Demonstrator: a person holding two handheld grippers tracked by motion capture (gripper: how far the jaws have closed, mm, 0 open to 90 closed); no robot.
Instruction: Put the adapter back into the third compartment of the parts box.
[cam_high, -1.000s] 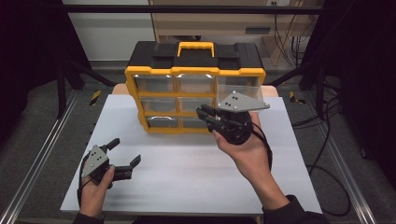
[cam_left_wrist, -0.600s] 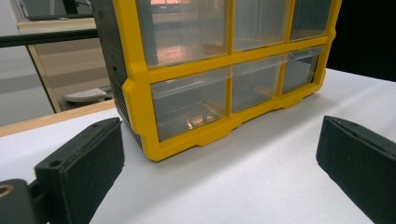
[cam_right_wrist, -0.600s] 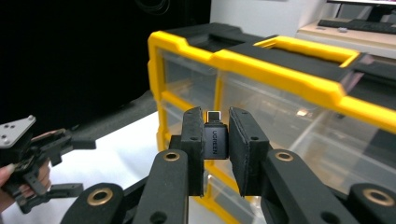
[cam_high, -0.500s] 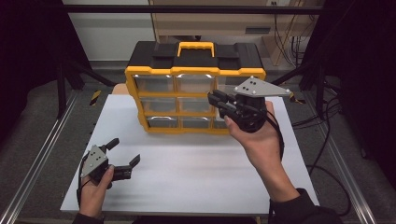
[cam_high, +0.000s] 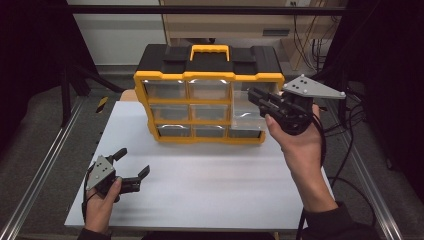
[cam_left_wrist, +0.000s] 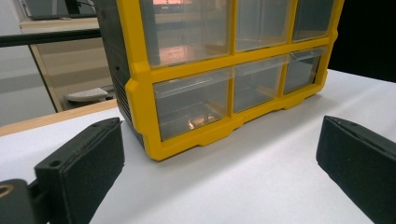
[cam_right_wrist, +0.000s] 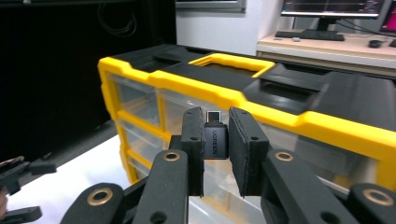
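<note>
A yellow and black drawer cabinet (cam_high: 207, 95) with clear drawers stands at the back of the white table top (cam_high: 210, 175). My right gripper (cam_high: 256, 96) hovers at the cabinet's upper right, in front of the right column, where one clear drawer (cam_high: 247, 116) sticks out. It is shut on a small black USB adapter (cam_right_wrist: 215, 139) with a metal plug pointing up, seen in the right gripper view. My left gripper (cam_high: 131, 165) rests open near the table's front left corner. In the left gripper view its pads (cam_left_wrist: 81, 163) frame the cabinet's lower corner (cam_left_wrist: 154, 116) with nothing between them.
A yellow carry handle (cam_high: 210, 51) tops the cabinet. Metal frame rails (cam_high: 45, 160) run along both sides of the table. Cables (cam_high: 345, 125) trail at the right. A desk with a monitor and keyboard (cam_right_wrist: 322, 28) stands behind.
My right gripper has risen and moved right and back with the adapter, from the lower drawers to the cabinet's upper right. The left gripper has stayed put.
</note>
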